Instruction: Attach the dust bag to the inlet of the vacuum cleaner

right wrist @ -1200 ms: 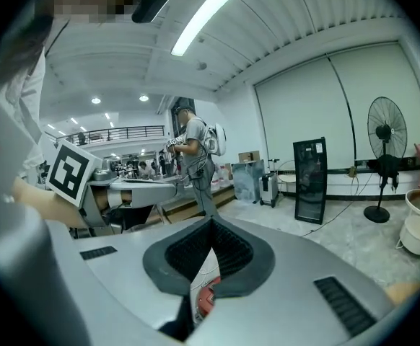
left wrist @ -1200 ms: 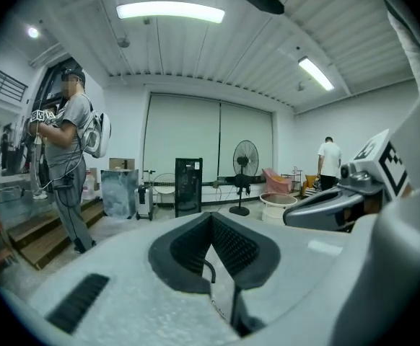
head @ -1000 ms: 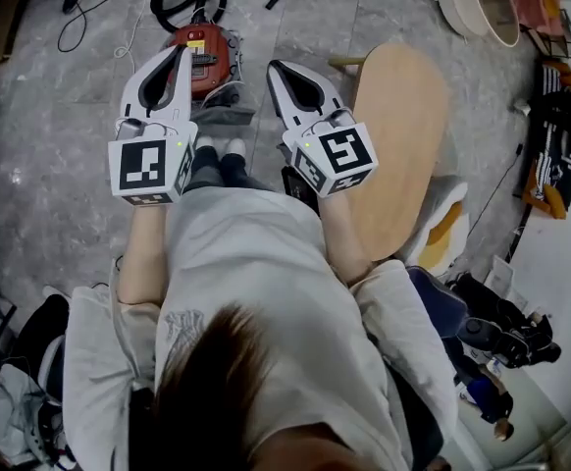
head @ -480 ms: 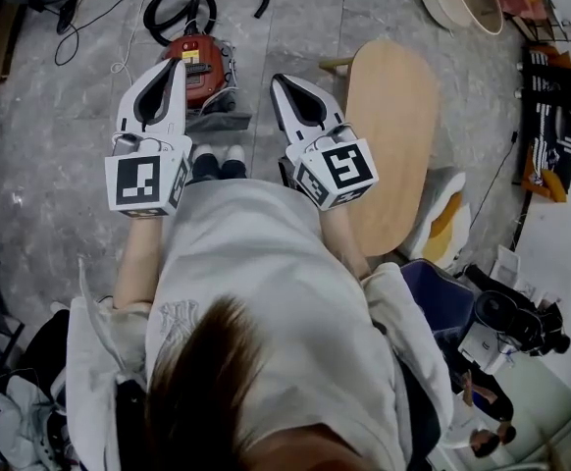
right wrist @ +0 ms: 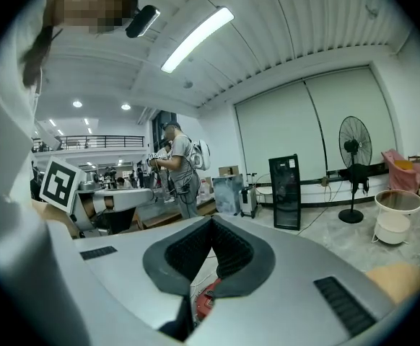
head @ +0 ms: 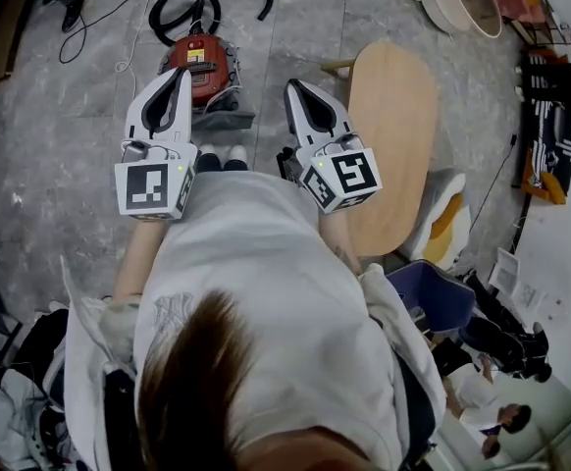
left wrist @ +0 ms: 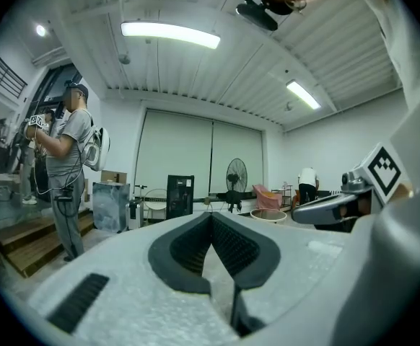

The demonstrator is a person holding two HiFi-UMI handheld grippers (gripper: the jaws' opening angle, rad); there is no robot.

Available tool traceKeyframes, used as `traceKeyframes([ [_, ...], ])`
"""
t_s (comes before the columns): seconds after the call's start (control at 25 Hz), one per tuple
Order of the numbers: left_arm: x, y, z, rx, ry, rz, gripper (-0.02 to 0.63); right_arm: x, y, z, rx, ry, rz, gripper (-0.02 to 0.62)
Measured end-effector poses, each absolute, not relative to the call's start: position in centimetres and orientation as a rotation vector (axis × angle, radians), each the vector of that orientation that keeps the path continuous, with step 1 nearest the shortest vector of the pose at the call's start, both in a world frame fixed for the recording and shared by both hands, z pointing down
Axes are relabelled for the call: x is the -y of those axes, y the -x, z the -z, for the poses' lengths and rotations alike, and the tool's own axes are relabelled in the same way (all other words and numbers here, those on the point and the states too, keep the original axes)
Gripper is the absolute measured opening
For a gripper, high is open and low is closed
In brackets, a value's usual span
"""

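We have raised both a little: left tongs [head: 179, 75] and right tongs [head: 294, 87] fully closed, holding nothing. Vacuum [head: 199, 59] unmoved on floor [head: 60, 135] ahead, well apart from tongs. We judge only approach under way. Bag: we cannot pick out. Tub [head: 467, 3] looks empty.
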State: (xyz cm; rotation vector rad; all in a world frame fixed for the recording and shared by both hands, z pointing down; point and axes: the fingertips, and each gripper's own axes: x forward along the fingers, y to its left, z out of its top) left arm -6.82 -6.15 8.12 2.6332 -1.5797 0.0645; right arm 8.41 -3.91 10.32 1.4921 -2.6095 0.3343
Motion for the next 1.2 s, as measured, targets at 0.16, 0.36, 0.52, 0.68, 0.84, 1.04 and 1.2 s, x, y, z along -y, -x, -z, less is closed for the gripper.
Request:
traceKeyframes([
  [0.16,5.4,6.7,-9.3,1.581,-2.652,-0.104,0.017,3.3,-8.6,-10.7,2.603,-1.475,-0.315,0.002],
  [0.36,4.9,6.8,-9.0,1.595,-2.645,-0.092,0.017,2.6,-8.4,-11.0,2.589,-1.467,-0.308,0.002],
  [0.52,5.0,7.0,-8.9,1.612,-2.640,-0.085,0.017,2.6,-8.0,-11.2,2.584,-1.455,-0.292,0.002],
  [0.68,5.1,7.3,-9.2,1.619,-2.626,-0.078,0.017,2.7,-7.6,-11.4,2.581,-1.439,-0.279,0.002],
  [0.84,5.0,7.0,-9.6,1.596,-2.623,-0.104,0.017,2.7,-7.5,-11.2,2.583,-1.429,-0.273,0.002],
  [1.04,5.0,6.8,-10.2,1.566,-2.623,-0.117,0.017,2.8,-7.5,-11.2,2.580,-1.436,-0.270,0.002],
  [1.2,4.9,6.5,-10.5,1.551,-2.626,-0.135,0.017,2.8,-7.7,-11.3,2.575,-1.443,-0.280,0.002],
])
